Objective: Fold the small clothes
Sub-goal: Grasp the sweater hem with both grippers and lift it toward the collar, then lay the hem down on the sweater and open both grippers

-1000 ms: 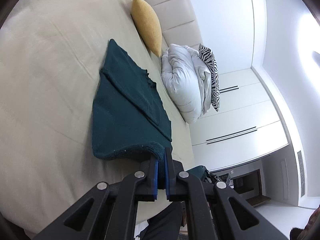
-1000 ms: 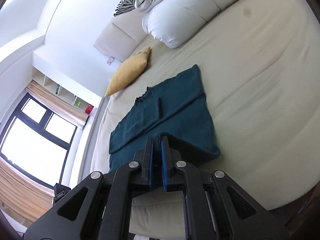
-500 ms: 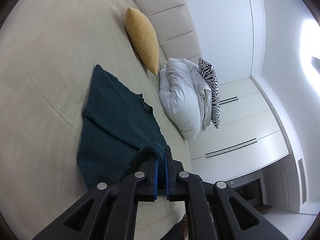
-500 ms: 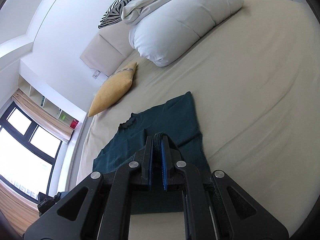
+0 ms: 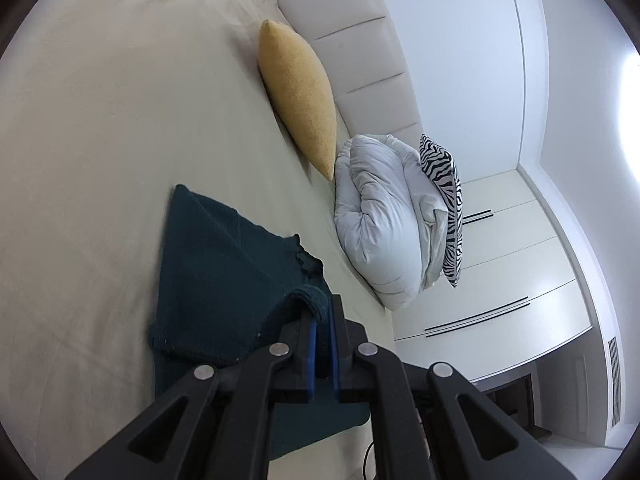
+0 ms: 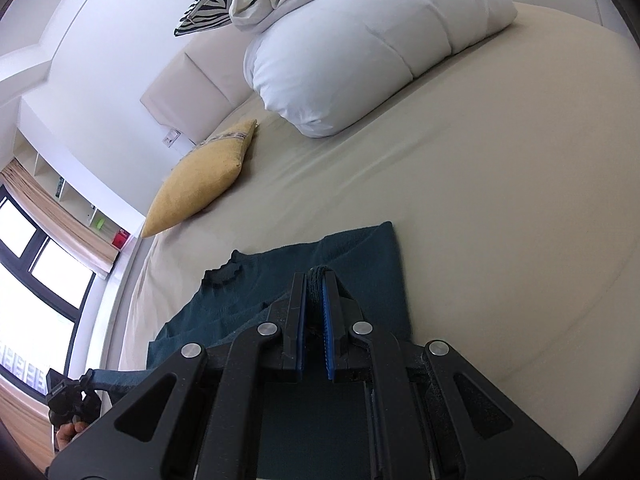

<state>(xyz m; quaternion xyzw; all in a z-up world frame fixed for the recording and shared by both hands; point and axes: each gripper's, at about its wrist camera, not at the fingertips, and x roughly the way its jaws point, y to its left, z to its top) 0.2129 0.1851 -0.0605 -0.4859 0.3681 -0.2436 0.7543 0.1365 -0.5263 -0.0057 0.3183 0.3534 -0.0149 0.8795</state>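
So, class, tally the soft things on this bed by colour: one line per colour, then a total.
Dark teal garment: 1
Yellow cushion: 1
White duvet: 1
Zebra-striped cushion: 1
Total: 4

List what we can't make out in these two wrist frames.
- Near hem of the garment: left wrist view, hidden behind the left gripper and its fingers.
- Garment's near part: right wrist view, covered by the right gripper.
- Shelf items by the window: right wrist view, too small to identify.
- Bed's foot end: cut off by the bottom edge in both views.
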